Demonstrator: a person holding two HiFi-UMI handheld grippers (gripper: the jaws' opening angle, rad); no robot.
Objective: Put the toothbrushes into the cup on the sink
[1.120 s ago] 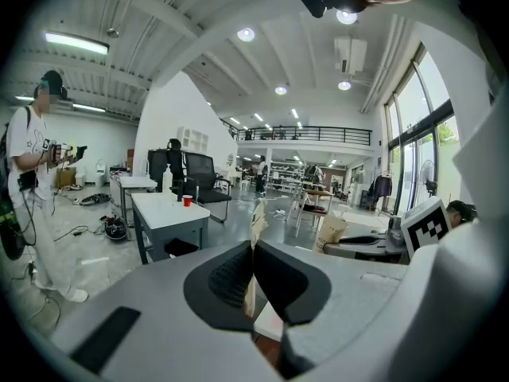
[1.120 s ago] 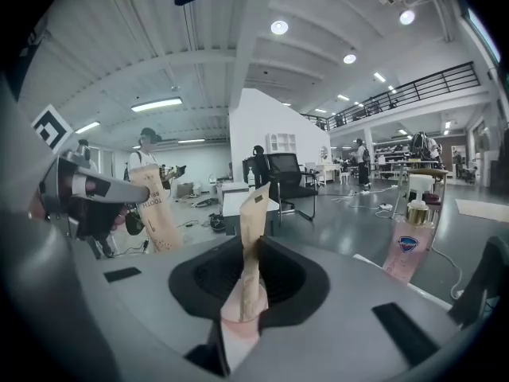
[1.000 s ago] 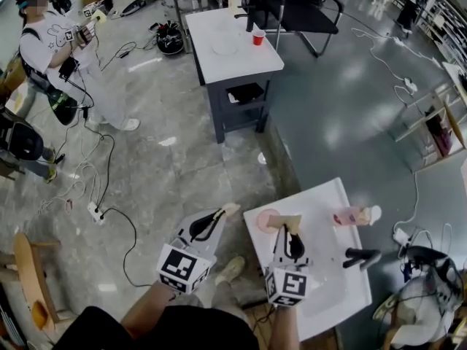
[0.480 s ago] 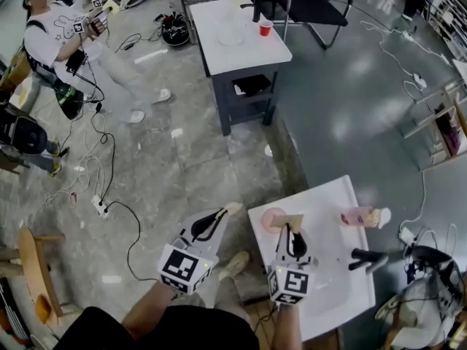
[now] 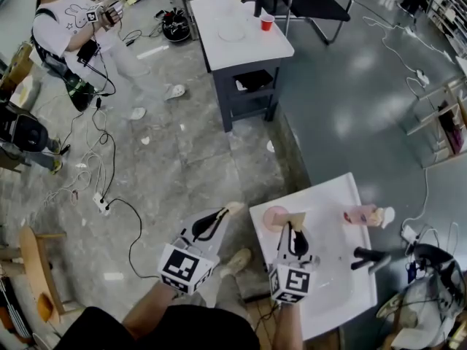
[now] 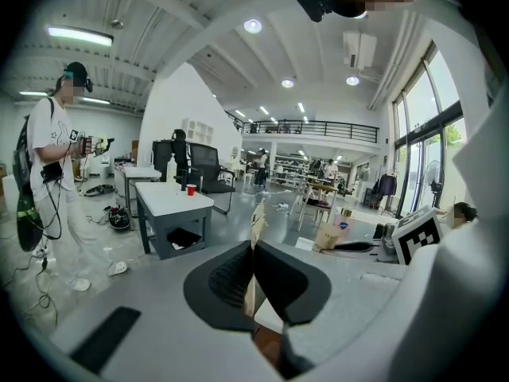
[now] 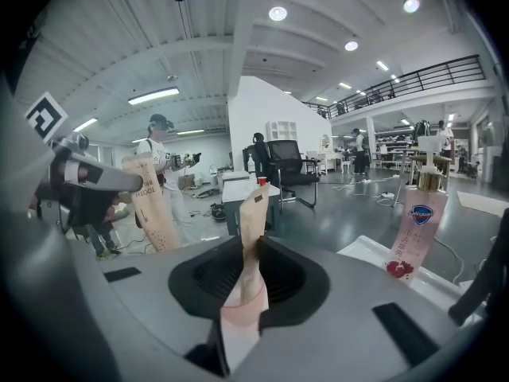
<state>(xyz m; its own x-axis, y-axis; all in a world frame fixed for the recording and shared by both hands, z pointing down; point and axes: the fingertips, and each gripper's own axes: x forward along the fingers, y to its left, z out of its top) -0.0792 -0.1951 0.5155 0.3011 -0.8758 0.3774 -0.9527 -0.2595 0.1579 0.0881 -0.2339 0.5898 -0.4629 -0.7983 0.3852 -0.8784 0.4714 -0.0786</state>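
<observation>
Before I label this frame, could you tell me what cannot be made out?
- Head view: pink cup contents, partly covered by the right toothbrush pack, too small.
- Right gripper view: cup hidden under the right gripper.
- Left gripper view: left toothbrush pack print, seen edge-on.

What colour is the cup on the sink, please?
Pale pink; the cup shows best in the head view.

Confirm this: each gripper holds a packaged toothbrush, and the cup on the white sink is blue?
No: the head view shows the cup on the white sink is pink. The left gripper holds one packaged toothbrush, the right gripper another.
</observation>
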